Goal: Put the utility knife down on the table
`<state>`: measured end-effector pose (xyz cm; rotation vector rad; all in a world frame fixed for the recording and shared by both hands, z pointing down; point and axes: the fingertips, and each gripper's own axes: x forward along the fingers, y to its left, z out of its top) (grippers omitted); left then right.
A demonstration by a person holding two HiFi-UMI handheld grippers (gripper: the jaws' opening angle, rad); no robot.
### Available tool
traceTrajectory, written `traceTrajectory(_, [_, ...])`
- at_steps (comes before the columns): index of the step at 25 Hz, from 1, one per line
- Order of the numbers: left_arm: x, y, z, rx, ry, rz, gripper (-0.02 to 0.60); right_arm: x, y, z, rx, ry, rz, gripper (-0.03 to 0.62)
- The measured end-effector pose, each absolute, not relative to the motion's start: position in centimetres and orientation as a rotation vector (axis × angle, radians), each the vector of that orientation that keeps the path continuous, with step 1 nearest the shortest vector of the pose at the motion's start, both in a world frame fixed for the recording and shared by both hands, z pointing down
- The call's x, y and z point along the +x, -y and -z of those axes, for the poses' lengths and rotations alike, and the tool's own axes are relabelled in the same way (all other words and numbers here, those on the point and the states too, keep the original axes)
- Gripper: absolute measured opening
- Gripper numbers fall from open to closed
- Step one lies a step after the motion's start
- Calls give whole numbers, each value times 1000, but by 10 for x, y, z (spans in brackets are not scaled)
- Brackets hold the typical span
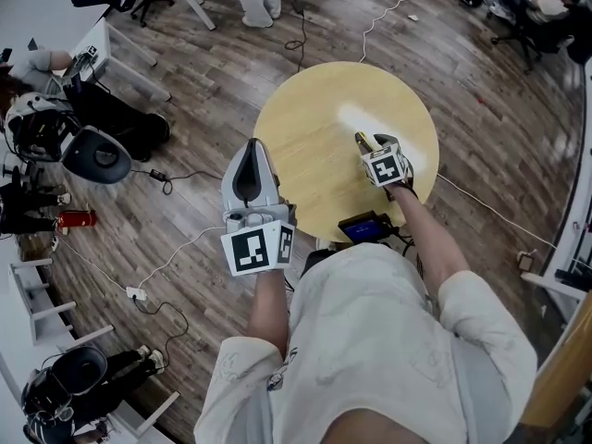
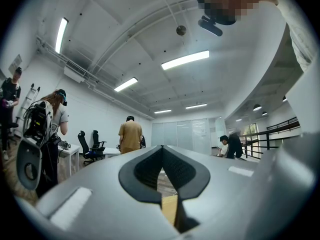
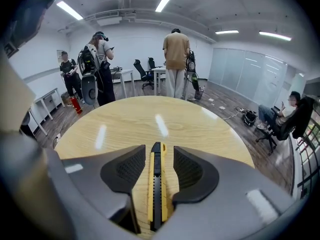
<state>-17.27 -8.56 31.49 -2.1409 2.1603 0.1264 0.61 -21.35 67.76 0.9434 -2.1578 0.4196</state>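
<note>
Now the right gripper (image 3: 159, 151) stands open around the utility knife (image 3: 156, 184), which seems to lie flat on the table (image 3: 200, 129); lift straight clear without brushing it. The left gripper (image 2: 162, 151) is closed, empty

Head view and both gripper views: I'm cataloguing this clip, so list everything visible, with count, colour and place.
Utility knife: one, yellow and black, flat on the table between the right gripper's jaws.
Table: one, round, light wood, centre.
Device: one, dark with blue face, table's near edge.
Canister: one, red, floor at left.
Office chairs: two, dark, by far desks.
Other people: several, around the room.
Cables: several, white and black, on the floor.
Left gripper: one, grey, shut and empty, by the table's left edge.
Right gripper: one, grey, open, over the table astride the knife.
</note>
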Motion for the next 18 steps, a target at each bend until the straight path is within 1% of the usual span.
traceTrajectory(18, [-172, 92, -314, -2164, -2135, -135, 20, -6, 226, -605, 1044, 2360, -316, 181])
